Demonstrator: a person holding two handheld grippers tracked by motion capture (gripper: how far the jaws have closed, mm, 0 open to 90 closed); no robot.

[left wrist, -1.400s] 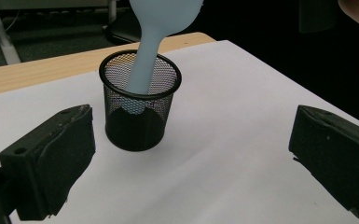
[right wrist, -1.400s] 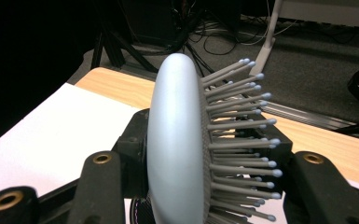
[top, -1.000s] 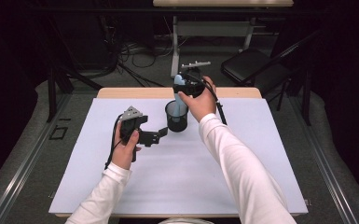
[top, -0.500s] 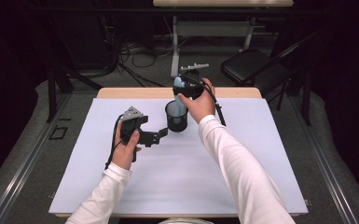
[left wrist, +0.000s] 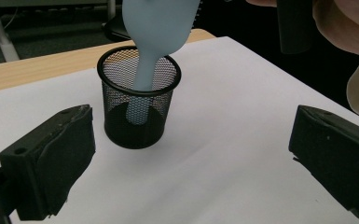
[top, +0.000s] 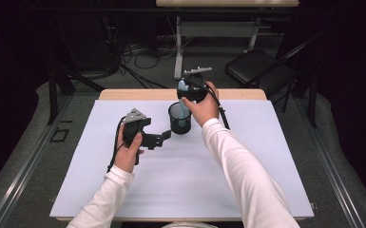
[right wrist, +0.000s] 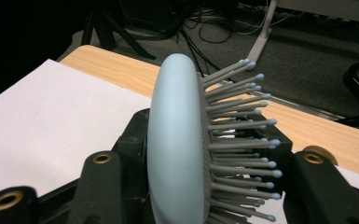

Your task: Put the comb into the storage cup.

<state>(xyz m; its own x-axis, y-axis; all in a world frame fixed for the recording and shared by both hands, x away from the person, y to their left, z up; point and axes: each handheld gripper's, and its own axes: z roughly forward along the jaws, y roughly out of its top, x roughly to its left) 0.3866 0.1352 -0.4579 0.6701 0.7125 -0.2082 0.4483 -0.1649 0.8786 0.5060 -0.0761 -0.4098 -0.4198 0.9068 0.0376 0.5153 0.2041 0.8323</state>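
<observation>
A black mesh cup [top: 179, 121] stands on the white mat near the table's far edge. A light blue hairbrush [top: 182, 88] hangs upright over it, its handle down inside the cup [left wrist: 137, 121]. My right gripper [top: 193, 92] is shut on the brush's head, and the bristles of the hairbrush [right wrist: 177, 140] stick out to the right between the jaws of the right gripper [right wrist: 210, 186]. My left gripper [top: 164, 137] lies low on the mat just left of the cup. The left gripper [left wrist: 191, 172] stands open, nothing between its fingers, facing the cup and the hairbrush [left wrist: 156, 28].
A white mat [top: 266, 166] covers most of the wooden table [top: 123, 94]. Behind the table are a black chair [top: 256, 66], cables on the floor and a desk leg. A cable trails from each gripper.
The right hand has sunk slightly with the brush, its handle a little deeper in the cup. The left gripper has kept still.
</observation>
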